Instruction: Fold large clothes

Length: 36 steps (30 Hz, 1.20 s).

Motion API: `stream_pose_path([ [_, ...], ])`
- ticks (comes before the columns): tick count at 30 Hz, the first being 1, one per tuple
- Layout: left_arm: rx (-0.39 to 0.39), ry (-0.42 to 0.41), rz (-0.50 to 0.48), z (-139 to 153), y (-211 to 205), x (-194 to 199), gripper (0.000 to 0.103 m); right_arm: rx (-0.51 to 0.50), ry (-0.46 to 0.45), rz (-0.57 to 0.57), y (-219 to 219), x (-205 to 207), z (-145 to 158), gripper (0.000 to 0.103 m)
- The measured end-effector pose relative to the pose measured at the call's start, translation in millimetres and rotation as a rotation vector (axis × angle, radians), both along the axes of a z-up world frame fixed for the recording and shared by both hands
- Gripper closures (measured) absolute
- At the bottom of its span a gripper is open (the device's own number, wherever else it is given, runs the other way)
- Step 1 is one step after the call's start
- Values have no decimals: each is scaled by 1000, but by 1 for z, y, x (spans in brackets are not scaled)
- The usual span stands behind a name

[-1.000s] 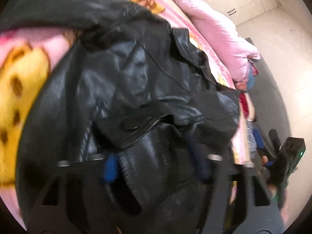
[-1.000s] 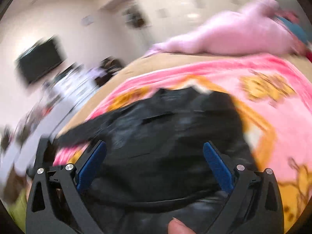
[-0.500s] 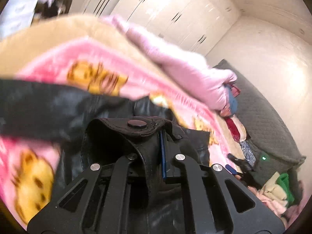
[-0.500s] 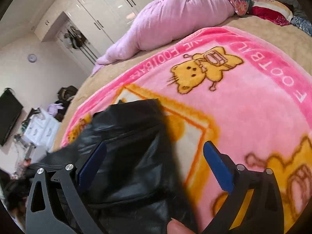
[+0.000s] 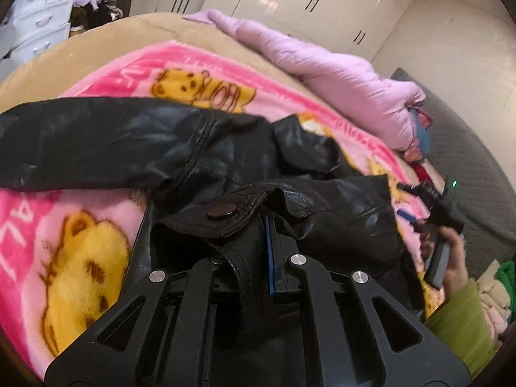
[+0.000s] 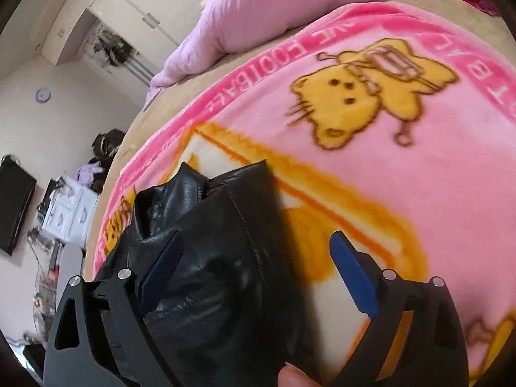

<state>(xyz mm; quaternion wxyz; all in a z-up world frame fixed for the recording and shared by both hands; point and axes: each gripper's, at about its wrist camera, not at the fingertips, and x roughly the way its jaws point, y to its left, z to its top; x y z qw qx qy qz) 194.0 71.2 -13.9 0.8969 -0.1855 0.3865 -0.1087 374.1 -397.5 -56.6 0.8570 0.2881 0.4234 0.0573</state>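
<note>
A black leather jacket [image 5: 135, 142] lies crumpled on a pink cartoon blanket [image 5: 106, 200] on the bed. My left gripper [image 5: 254, 242] is shut on a jacket flap with a snap button [image 5: 222, 209], held just above the jacket. One sleeve stretches out to the left. In the right wrist view my right gripper [image 6: 254, 267] is open over a jacket corner [image 6: 219, 232], its left finger over the leather, its right finger over bare blanket. The right gripper also shows in the left wrist view [image 5: 435, 206] at the jacket's right edge.
A lilac duvet [image 5: 322, 67] is bunched along the bed's far side. White wardrobes [image 5: 306, 3] stand behind. A white drawer unit [image 5: 35, 22] and clutter are at far left. Folded clothes [image 5: 490, 283] lie at the right, by a grey quilted surface [image 5: 467, 167].
My left gripper closed on the snap flap and lifted it off the jacket. My right gripper swung right, from over the jacket's middle to its corner and the blanket.
</note>
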Motion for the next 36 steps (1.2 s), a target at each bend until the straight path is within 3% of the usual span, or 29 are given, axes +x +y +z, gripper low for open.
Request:
stream_pose_path([
  [4, 27, -3, 0, 2, -7, 5, 101, -66, 22, 73, 15, 14, -7, 12],
  [6, 46, -13, -2, 5, -10, 8, 101, -66, 22, 90, 18, 17, -13, 18],
  [7, 49, -15, -2, 6, -11, 9, 101, -58, 18, 105, 19, 18, -15, 39],
  [10, 46, -24, -6, 11, -16, 16, 101, -111, 17, 104, 18, 18, -15, 80],
  [15, 27, -72, -37, 29, -30, 30, 101, -44, -25, 35, -5, 12, -13, 94],
  [20, 36, -137, -53, 40, -35, 45, 101, 67, -1, -53, -35, 10, -31, 94],
  [23, 69, -45, -23, 9, -28, 65, 101, 71, 7, -41, -33, 11, -36, 91],
  [24, 48, 12, -10, -7, -22, 71, 101, 71, 2, -34, -32, 11, -34, 88],
  [27, 7, 87, 20, -34, -7, 73, 101, 57, -14, -26, -30, 8, -25, 61],
  [36, 33, 53, 4, -28, -6, 55, 96, -51, -137, 6, -19, -21, 20, 52],
])
